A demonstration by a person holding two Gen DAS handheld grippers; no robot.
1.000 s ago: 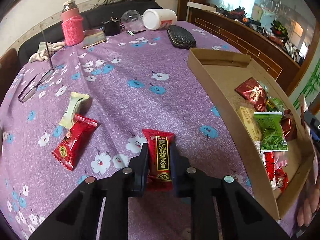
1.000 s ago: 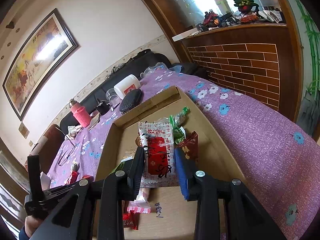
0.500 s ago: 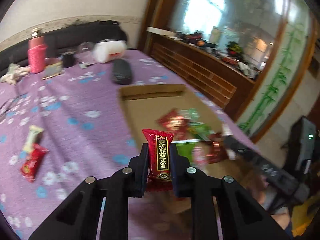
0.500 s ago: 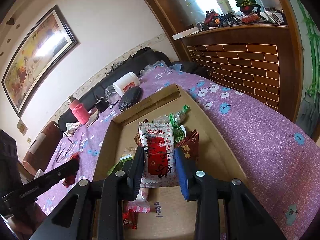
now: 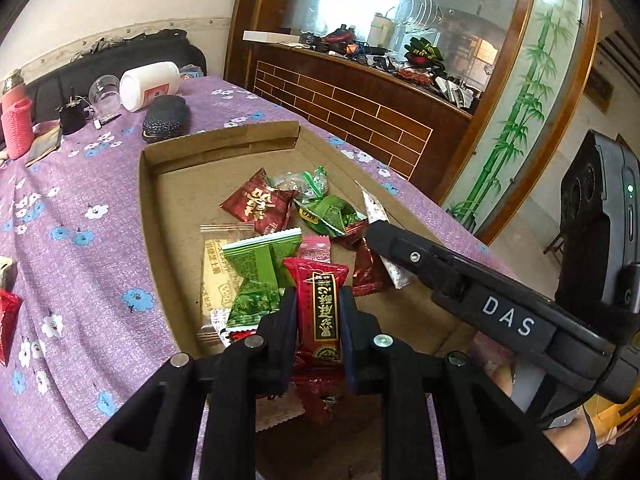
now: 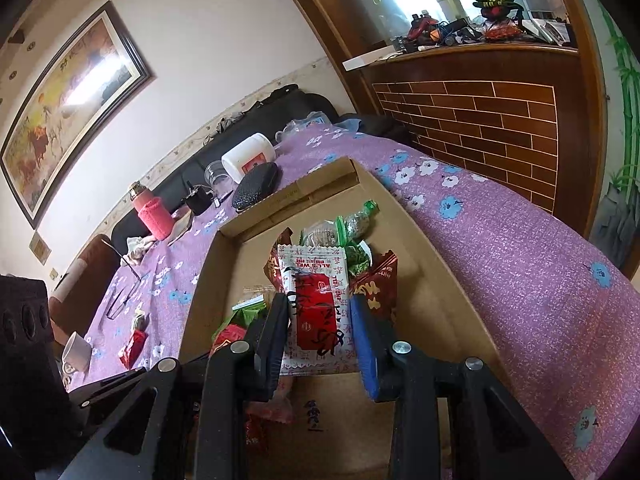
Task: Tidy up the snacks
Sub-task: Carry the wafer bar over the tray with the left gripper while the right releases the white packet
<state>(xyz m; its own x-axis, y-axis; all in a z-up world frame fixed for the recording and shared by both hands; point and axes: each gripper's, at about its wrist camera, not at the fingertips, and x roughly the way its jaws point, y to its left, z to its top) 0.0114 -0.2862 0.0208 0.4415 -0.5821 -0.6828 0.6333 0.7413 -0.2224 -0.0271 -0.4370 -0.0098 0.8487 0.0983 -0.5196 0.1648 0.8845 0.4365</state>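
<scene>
Left tongs (image 5: 318, 312) clamped on a red snack bar with a gold-lettered black label (image 5: 320, 312), held upright between both fingers over the near end of the cardboard tray (image 5: 148, 200). Right tongs (image 6: 320, 332) closed on a white packet with a red panel (image 6: 316, 308), likewise upright between the fingers, above the tray's near half.

Just beyond the left tongs, inside the tray: a green packet (image 5: 260, 268) overlapping a beige biscuit pack (image 5: 214, 280), then a dark red packet with white lettering (image 5: 260, 206), with green wrappers (image 5: 328, 212) beside it toward the tray's right wall.

Left of the tray, on the purple flowered surface (image 5: 80, 220): a loose red snack (image 6: 134, 344).

Past the tray's far wall: a dark glasses case (image 5: 166, 116), a white jar lying on its side (image 5: 150, 84), a pink sleeved bottle (image 5: 16, 124).
</scene>
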